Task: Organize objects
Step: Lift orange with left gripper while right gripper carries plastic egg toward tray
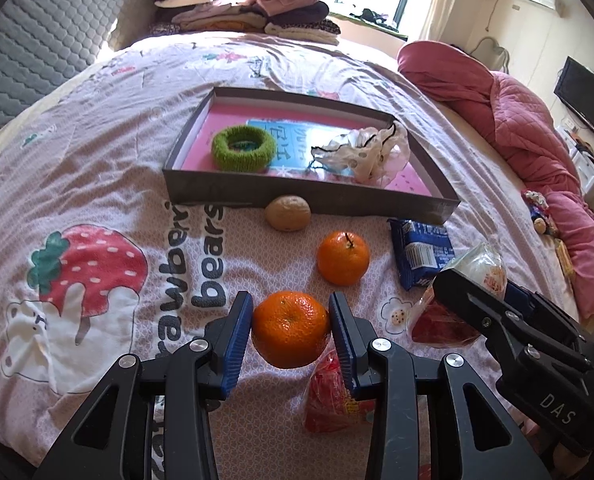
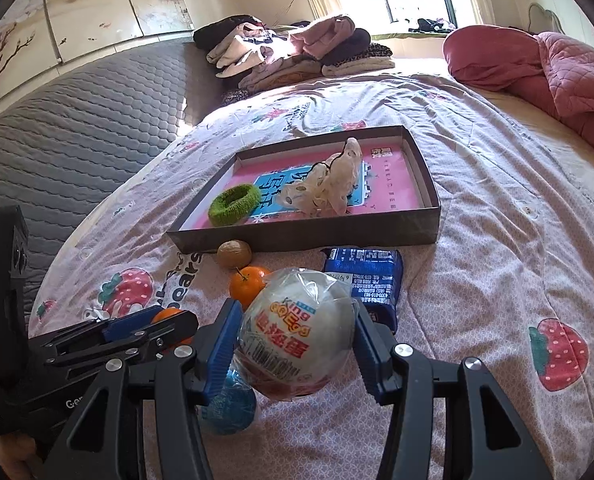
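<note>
Two grippers both loaded: left gripper (image 1: 291, 334) clamps an orange (image 1: 290, 328) lifted off the bedspread (image 1: 97, 152) near its front edge; right gripper (image 2: 297, 344) clamps a wrapped egg (image 2: 295, 334) printed "King", red characters. Bedspread reads "strawberry bears". Second orange (image 1: 343, 258), walnut (image 1: 288, 213), blue packet (image 1: 421, 252) lie before the box (image 1: 309, 194)

The bedspread (image 1: 97, 160) reads "strawberry bears". The right gripper (image 1: 449, 276) body reads "DAS". The wrapped egg (image 2: 297, 332) reads "King".

right gripper (image 2: 297, 346) fingers (image 2: 221, 344) clamp a wrapped toy egg (image 2: 295, 338).
</note>
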`<state>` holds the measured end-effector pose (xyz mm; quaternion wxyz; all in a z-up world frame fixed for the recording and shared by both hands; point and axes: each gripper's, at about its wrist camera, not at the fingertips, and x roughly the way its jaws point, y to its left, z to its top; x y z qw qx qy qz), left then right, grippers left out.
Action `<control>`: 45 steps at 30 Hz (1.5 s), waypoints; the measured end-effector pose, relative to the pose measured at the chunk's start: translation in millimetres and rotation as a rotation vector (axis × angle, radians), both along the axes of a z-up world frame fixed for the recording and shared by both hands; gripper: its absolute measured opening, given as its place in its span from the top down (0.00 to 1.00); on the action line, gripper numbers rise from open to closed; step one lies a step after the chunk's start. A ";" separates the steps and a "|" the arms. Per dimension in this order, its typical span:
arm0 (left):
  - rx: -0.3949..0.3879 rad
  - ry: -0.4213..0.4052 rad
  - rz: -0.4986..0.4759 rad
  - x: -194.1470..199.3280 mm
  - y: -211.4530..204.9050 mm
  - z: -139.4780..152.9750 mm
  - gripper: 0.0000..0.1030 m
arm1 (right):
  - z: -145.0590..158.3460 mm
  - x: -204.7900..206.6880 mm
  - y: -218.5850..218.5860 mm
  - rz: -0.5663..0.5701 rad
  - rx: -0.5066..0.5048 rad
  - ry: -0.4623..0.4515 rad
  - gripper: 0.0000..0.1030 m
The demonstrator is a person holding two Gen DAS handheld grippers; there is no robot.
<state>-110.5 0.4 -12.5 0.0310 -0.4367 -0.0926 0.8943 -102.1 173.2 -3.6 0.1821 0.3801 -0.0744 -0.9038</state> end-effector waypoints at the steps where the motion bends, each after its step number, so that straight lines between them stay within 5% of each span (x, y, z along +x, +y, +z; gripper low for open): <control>1: -0.003 0.009 0.000 0.8 0.0 2.4 0.61 | 1.7 1.0 -0.3 0.001 0.002 0.009 0.48; 23: -0.032 0.116 0.004 11.8 0.8 25.4 0.61 | 25.8 16.9 -7.6 0.015 0.076 0.165 0.48; 45: -0.060 0.156 0.006 12.6 0.8 29.7 0.61 | 35.8 21.0 -7.6 0.027 0.085 0.208 0.48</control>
